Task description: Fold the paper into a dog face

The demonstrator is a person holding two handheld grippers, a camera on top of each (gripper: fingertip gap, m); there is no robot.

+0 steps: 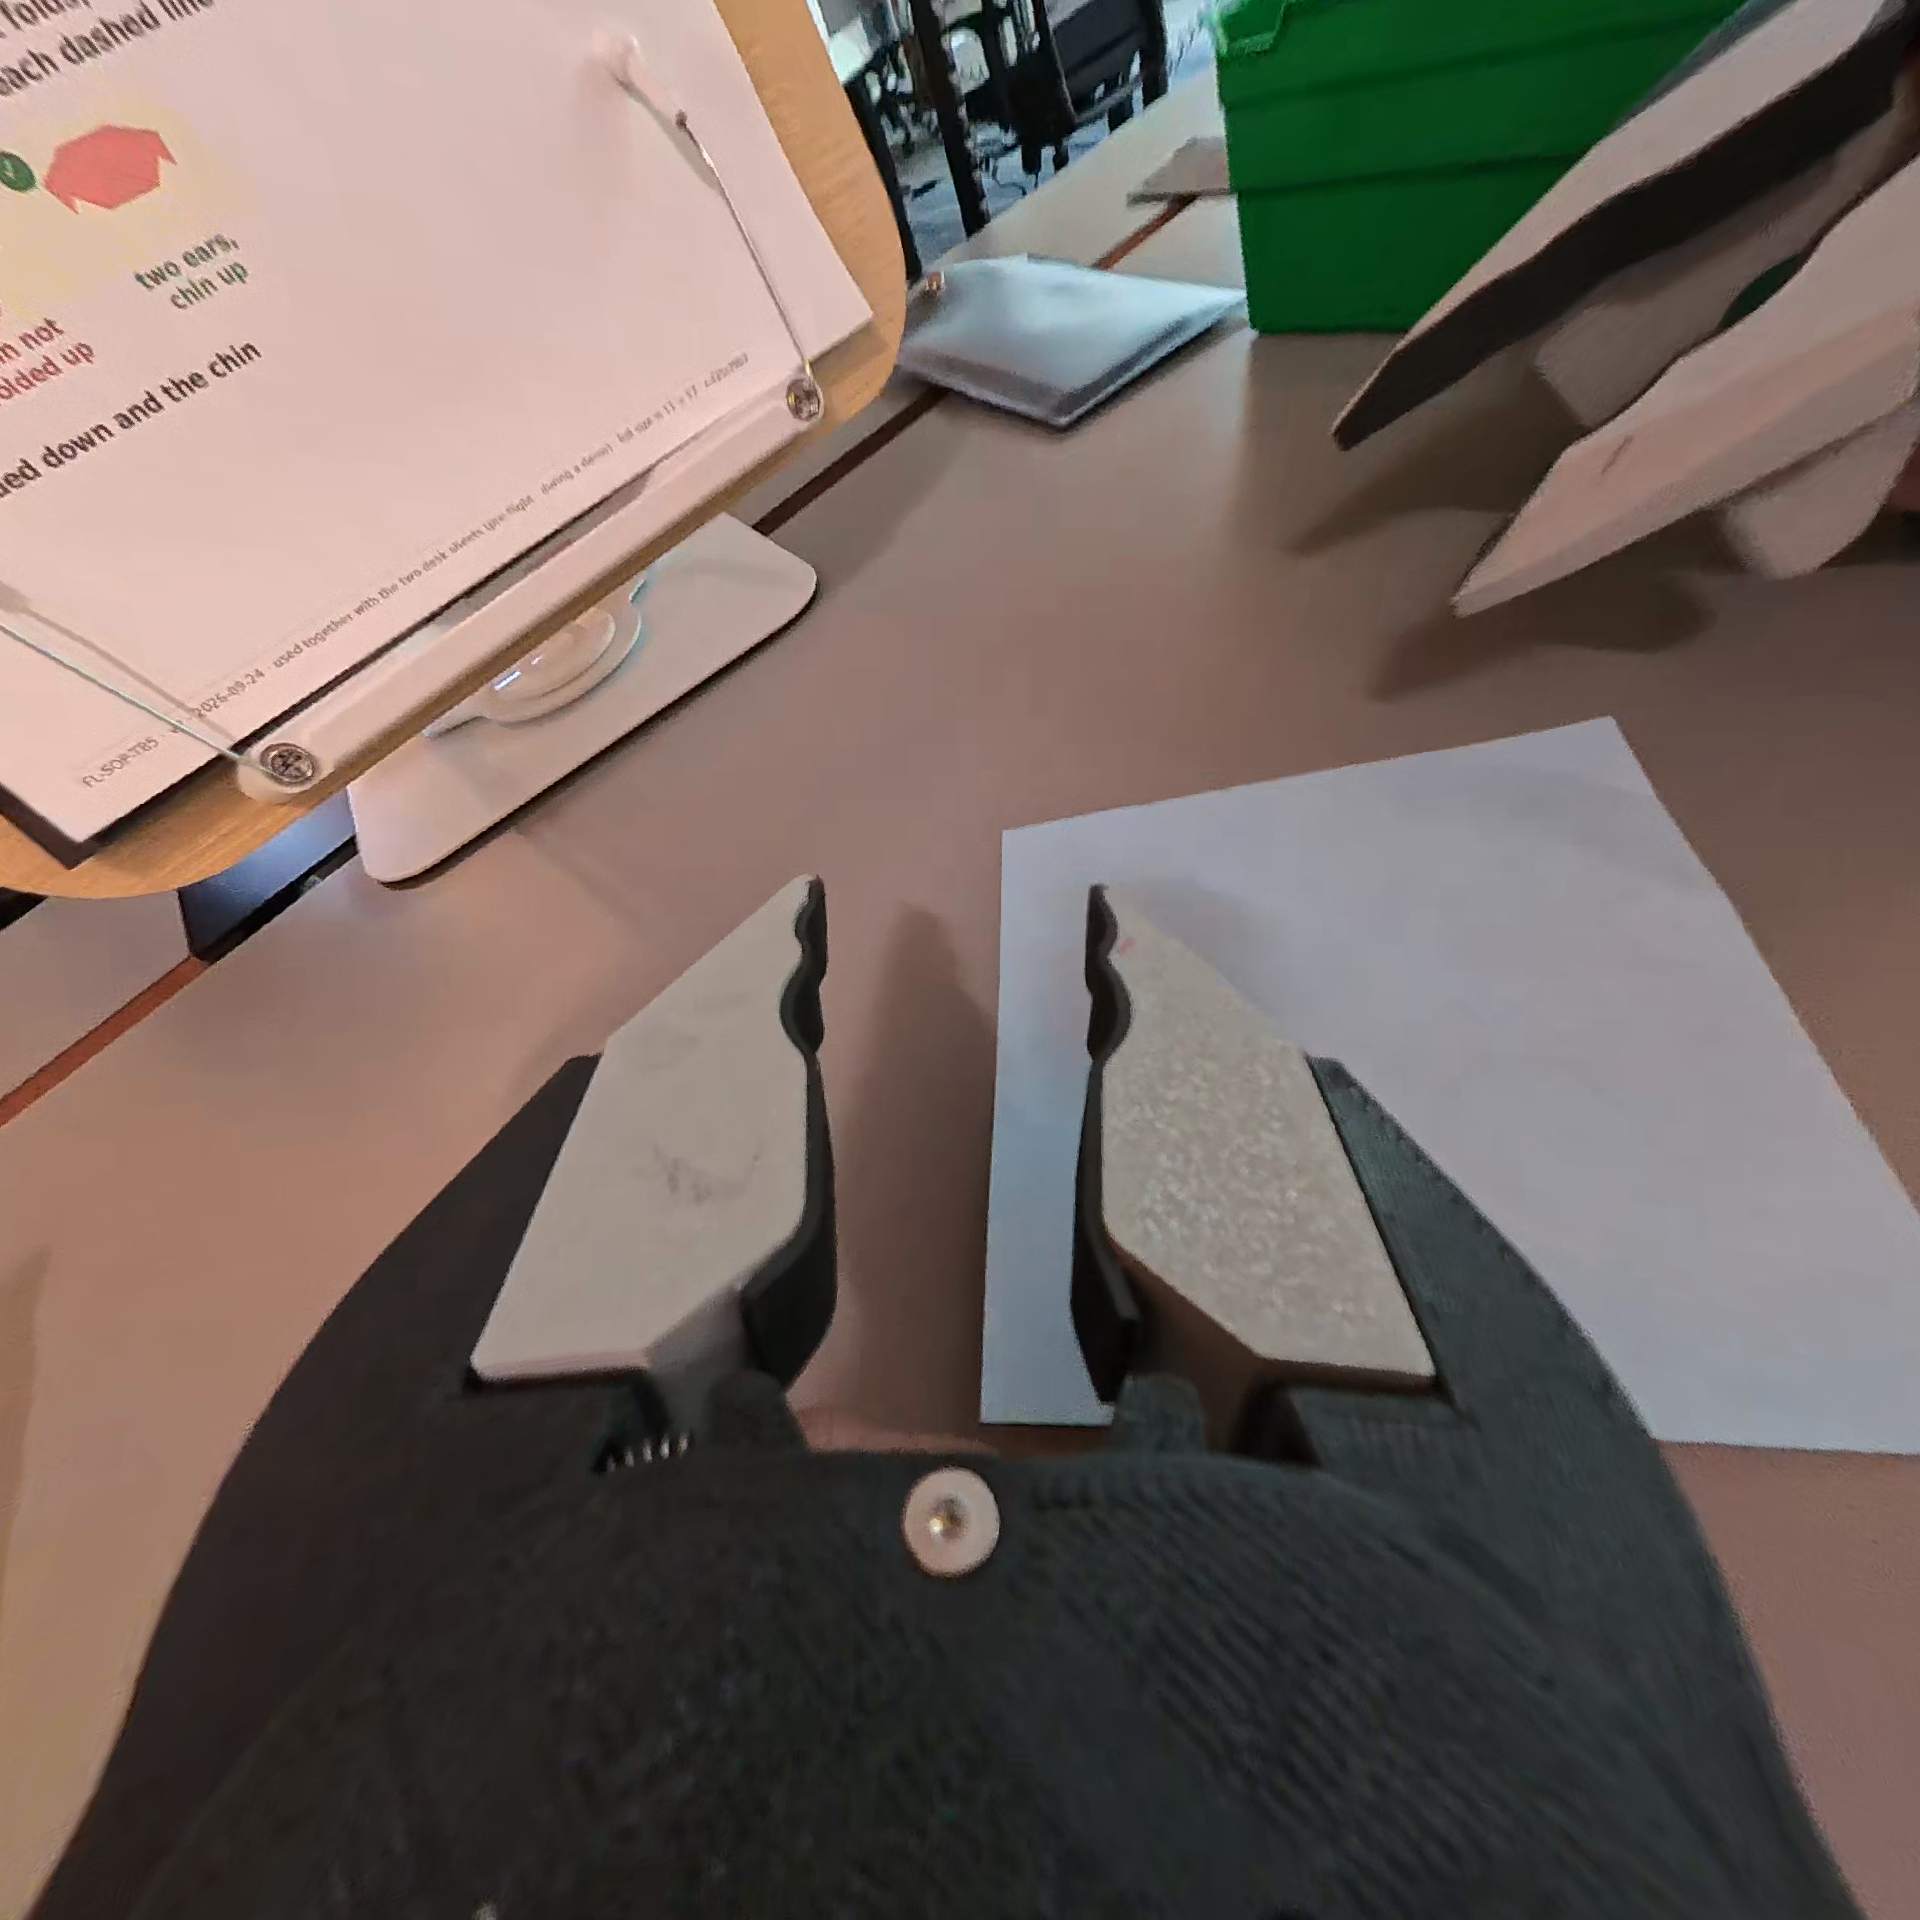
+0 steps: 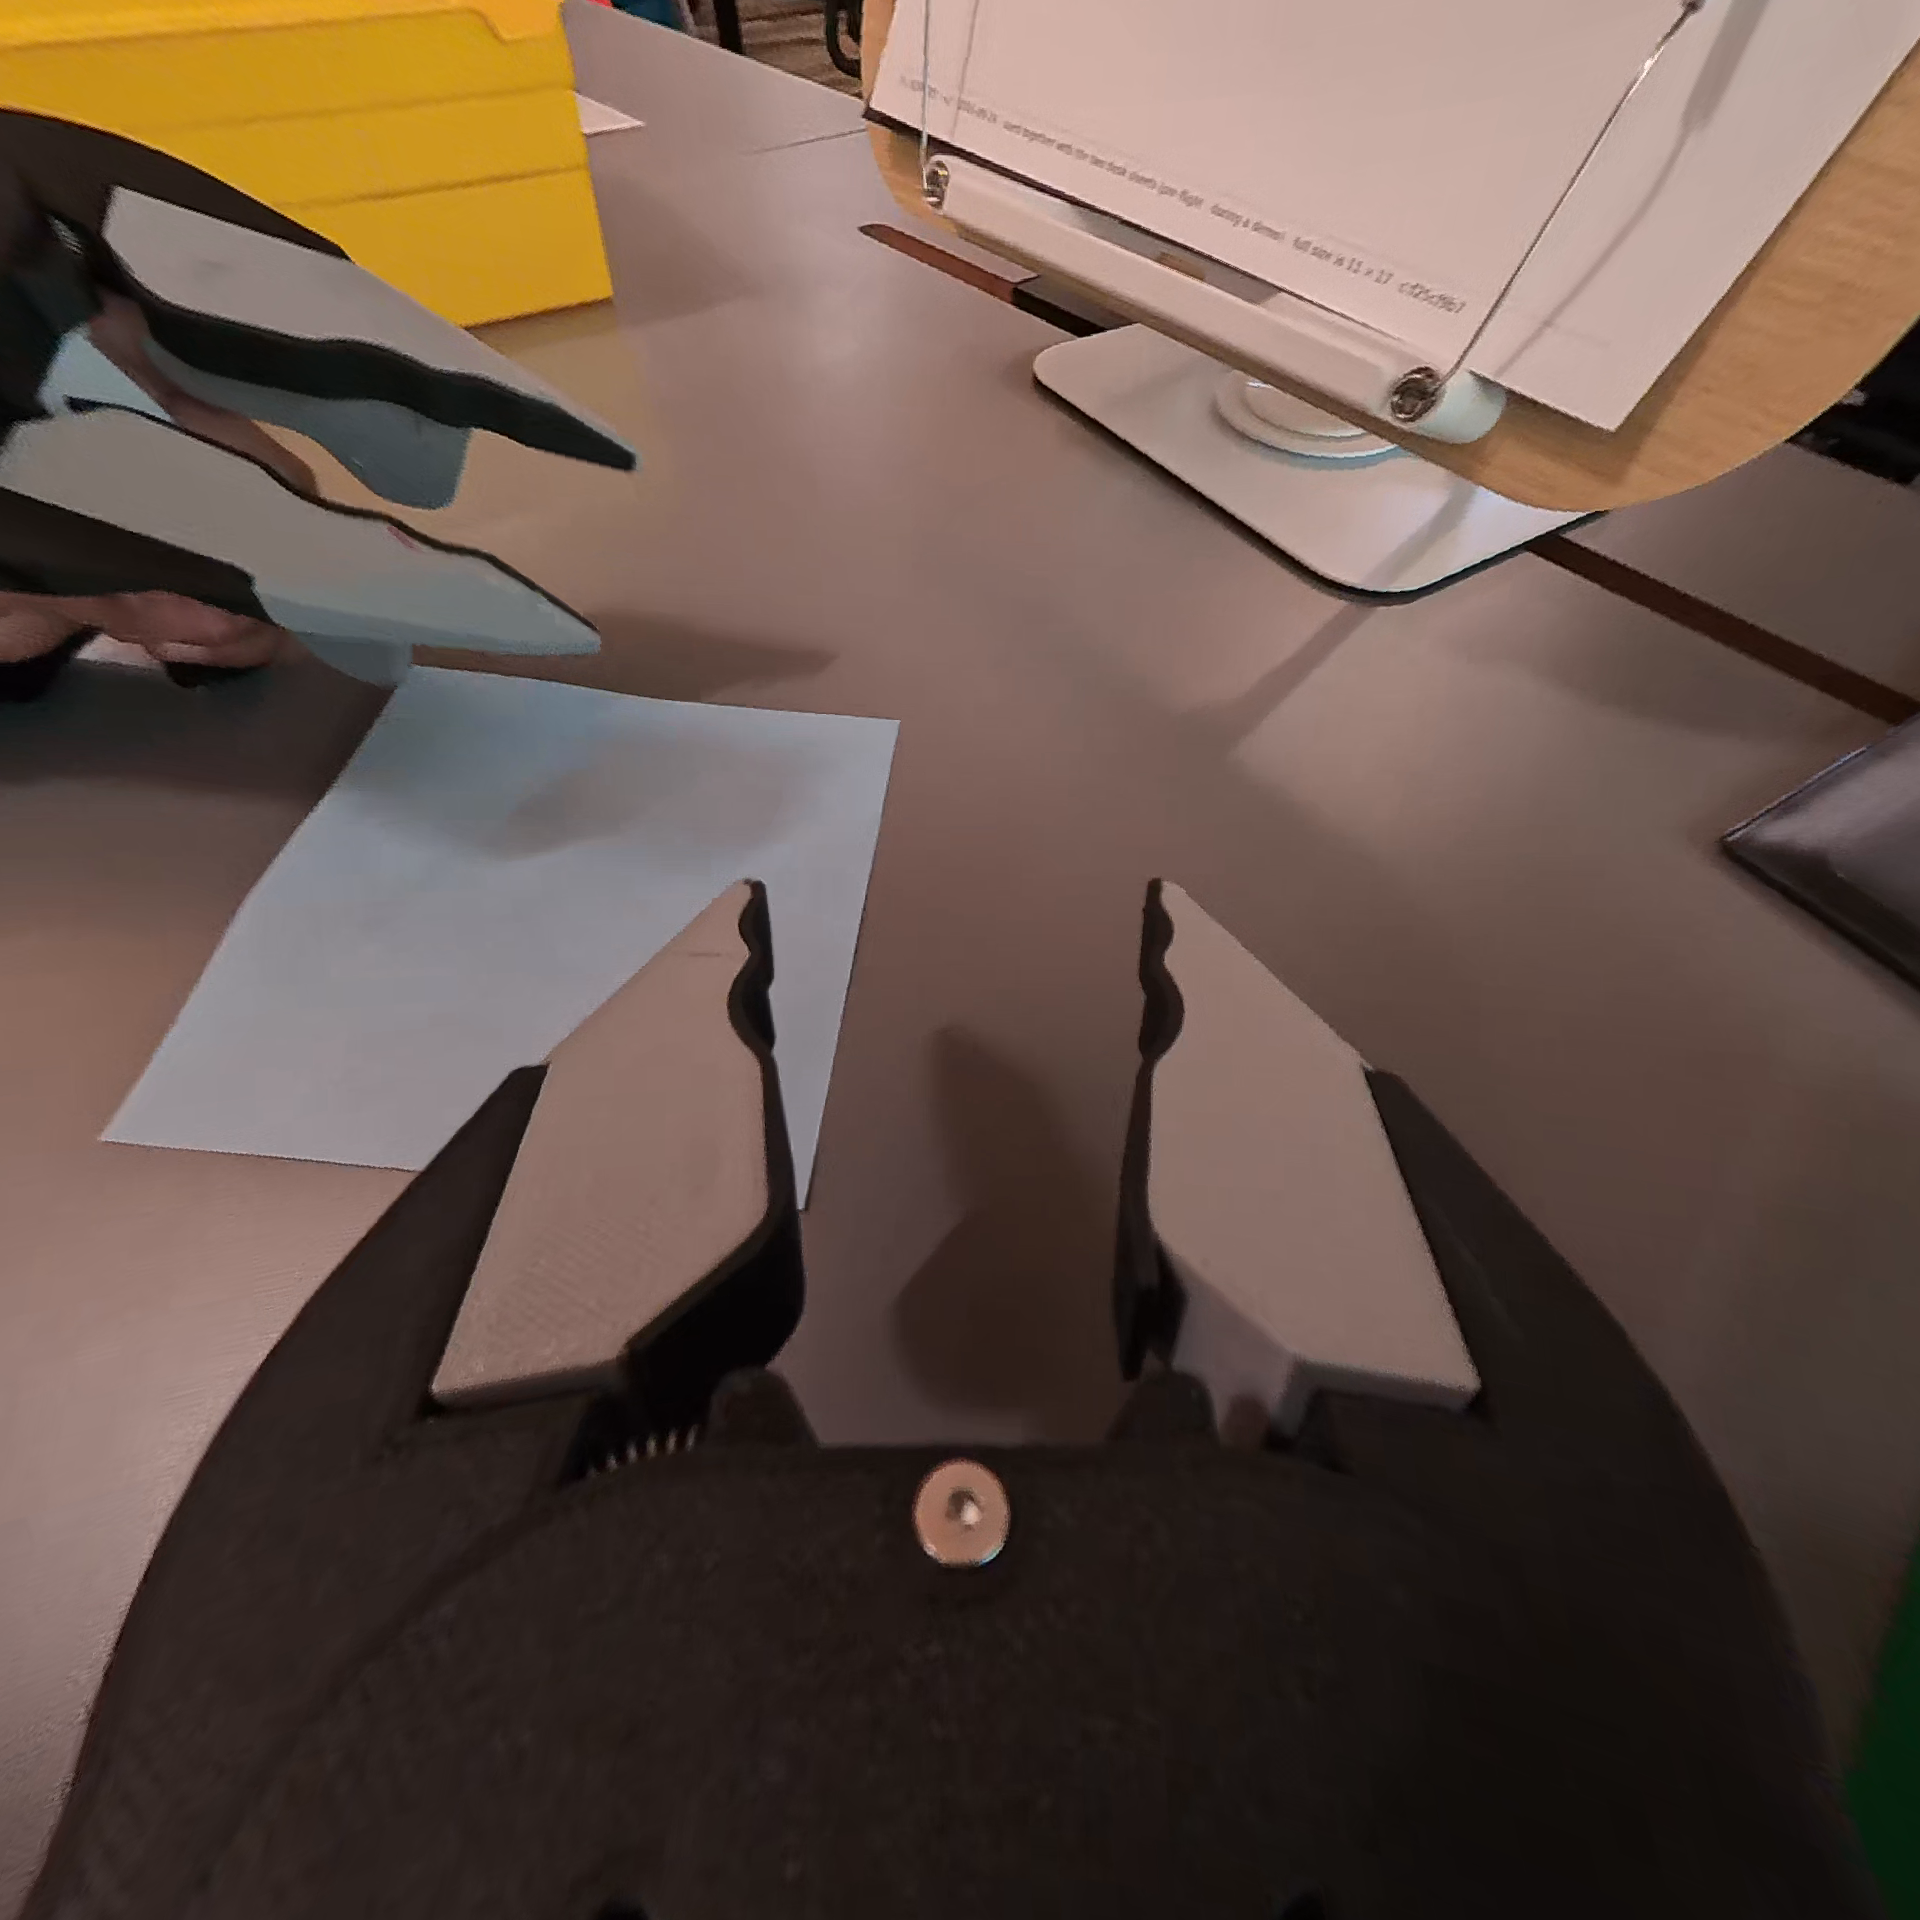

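Pale paper flat and unfolded on the tabletop, both grippers empty.

Left wrist view: the left hand-held gripper, parted, straddles the sheet's near-left edge, the paper running ahead-right. Right wrist view: the right hand-held gripper, wider apart, has the sheet ahead-left under its left finger; neither seems nearer.

paper | we see one pale blue sheet | unfolded, flat | on the brown table, just before the document stand
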